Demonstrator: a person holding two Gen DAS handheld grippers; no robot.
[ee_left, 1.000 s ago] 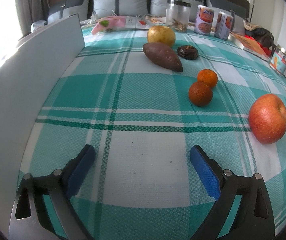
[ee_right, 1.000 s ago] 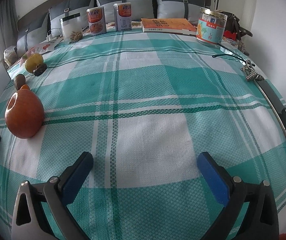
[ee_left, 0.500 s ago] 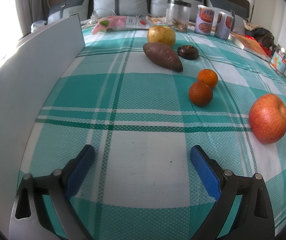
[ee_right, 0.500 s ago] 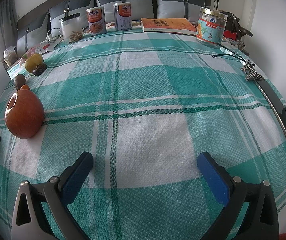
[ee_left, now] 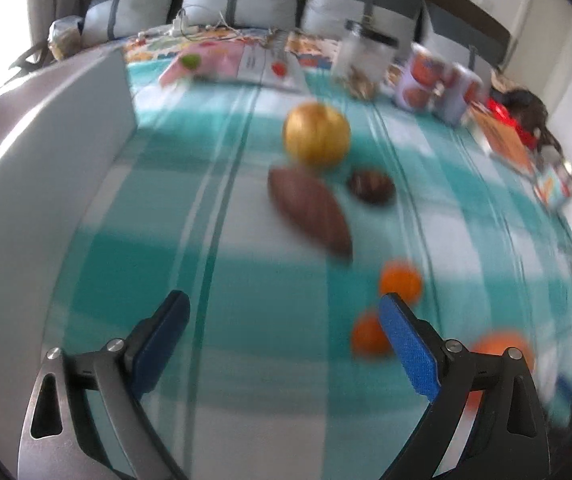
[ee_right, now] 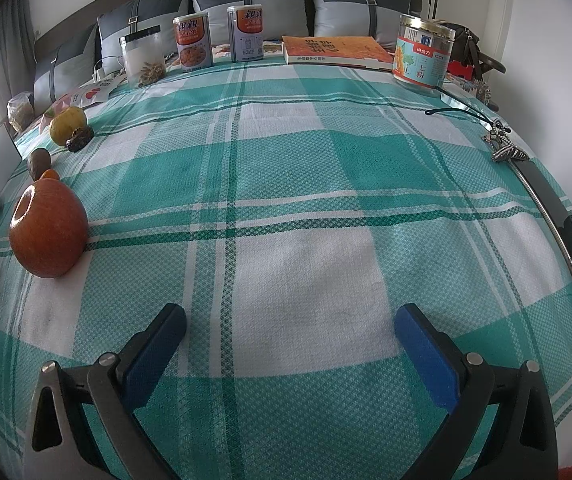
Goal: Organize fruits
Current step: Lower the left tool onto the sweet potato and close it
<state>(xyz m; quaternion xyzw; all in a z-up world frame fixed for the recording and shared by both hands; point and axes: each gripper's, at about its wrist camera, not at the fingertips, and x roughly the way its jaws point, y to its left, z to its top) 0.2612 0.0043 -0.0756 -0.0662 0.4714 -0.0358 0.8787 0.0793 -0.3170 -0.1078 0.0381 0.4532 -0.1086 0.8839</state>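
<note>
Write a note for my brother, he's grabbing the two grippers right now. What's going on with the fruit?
Left gripper: open, empty, its picture blurred, over the checked cloth.
Right gripper: open, empty, above bare cloth.
Fruit lies loose on the left part of the cloth: red apple, two small oranges, yellow fruit, plus a sweet potato and a dark wrinkled piece.
Done: nothing gathered that I can see.
Left: all the sorting.
</note>
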